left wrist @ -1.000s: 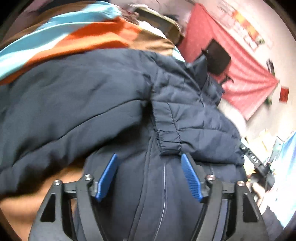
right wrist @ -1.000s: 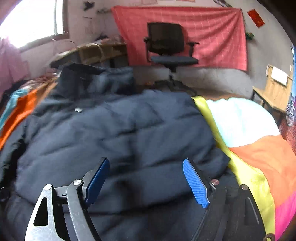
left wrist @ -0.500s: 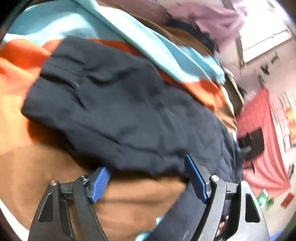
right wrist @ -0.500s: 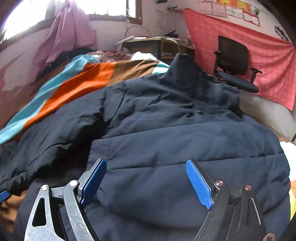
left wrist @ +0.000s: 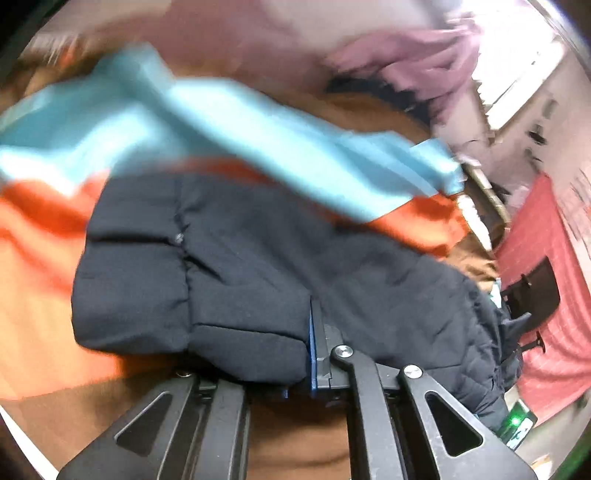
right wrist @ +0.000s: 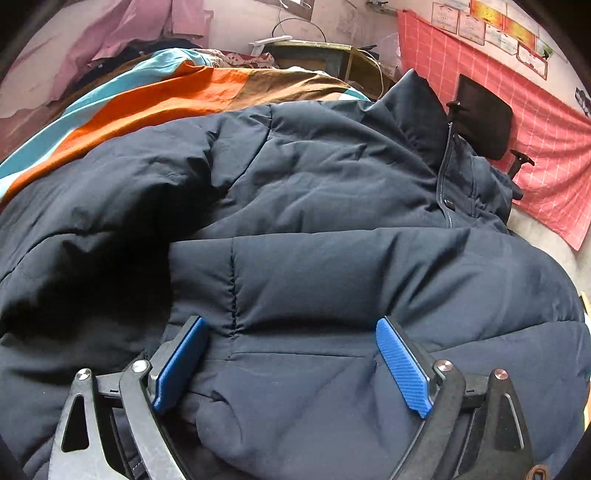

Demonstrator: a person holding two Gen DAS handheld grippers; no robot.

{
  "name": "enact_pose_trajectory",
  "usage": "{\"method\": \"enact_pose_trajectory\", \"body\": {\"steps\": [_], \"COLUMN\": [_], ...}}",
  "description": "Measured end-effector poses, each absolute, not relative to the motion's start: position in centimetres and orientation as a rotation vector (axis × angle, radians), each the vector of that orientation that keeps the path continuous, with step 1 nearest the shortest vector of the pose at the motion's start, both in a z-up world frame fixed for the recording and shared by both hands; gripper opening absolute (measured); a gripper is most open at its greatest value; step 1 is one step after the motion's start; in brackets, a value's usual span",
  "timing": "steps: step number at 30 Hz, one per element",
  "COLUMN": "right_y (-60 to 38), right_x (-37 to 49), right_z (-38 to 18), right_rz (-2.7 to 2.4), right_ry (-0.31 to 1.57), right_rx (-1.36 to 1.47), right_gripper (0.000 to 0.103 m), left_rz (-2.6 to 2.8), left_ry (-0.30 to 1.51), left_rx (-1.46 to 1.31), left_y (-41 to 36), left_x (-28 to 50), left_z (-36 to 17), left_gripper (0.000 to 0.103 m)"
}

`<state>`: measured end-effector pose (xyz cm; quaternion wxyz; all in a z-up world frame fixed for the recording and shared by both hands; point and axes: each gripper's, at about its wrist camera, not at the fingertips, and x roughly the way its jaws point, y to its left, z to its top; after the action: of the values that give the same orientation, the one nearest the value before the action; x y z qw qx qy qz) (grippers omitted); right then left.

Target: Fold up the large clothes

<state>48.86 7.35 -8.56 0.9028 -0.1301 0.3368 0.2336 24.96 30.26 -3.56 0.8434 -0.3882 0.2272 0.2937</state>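
The navy puffer jacket (right wrist: 332, 258) lies spread over a striped bedspread (right wrist: 155, 96) of blue, orange and brown bands, and it fills nearly all the room ahead of the right gripper (right wrist: 291, 365). Its stand-up collar (right wrist: 417, 107) rises at the far end, just in front of a black office chair (right wrist: 484, 114) and a red cloth (right wrist: 546, 147) hung on the wall. To the far left of that gripper the bedspread lies bare up to a pile of pink fabric (right wrist: 147, 29). The right gripper tilts down over the quilted body of the jacket, its jaws having just been opening; they stand wide apart, released, with padded fabric bulging up between the blue pads (right wrist: 402, 373) but not pinched. The left gripper (left wrist: 312, 343) also points down, at the jacket's sleeve (left wrist: 192, 280), whose cuffed end lies to its left on the orange band. Its jaws have just been closing and are now clenched on the near edge of the sleeve, fabric bunched against the blue pad. Bare brown bedspread lies under it, nearest the camera.
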Motion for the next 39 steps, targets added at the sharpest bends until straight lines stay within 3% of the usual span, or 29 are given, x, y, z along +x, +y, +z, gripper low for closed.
{"method": "enact_pose_trajectory", "body": {"steps": [6,12,19,30,39], "right_y": [6.7,1.0,-8.7,-24.2,-29.9], "right_x": [48.1,46.0,45.2,44.0,45.0], "right_z": [-7.6,-3.0,0.8,5.2,1.2], "right_rz": [0.533,0.519,0.425,0.209,0.317], "right_ry": [0.709,0.665,0.598,0.465,0.516], "right_rx": [-0.236,-0.080,0.116,0.271,0.526], "right_gripper": [0.098,0.098,0.098,0.098,0.098], "left_rz": [0.461,0.210,-0.139,-0.494,-0.514], "left_ry": [0.279,0.114,0.092,0.476,0.717], "left_rx": [-0.498,-0.298,-0.189,-0.114,0.000], "left_y": [25.7,19.0,8.7,-5.4,-8.9], "left_x": [25.6,27.5,32.7,41.2,44.6], "left_z": [3.8,9.2,11.6,3.5,-4.8], "left_gripper": [0.004,0.004,0.004,0.004,0.004]}}
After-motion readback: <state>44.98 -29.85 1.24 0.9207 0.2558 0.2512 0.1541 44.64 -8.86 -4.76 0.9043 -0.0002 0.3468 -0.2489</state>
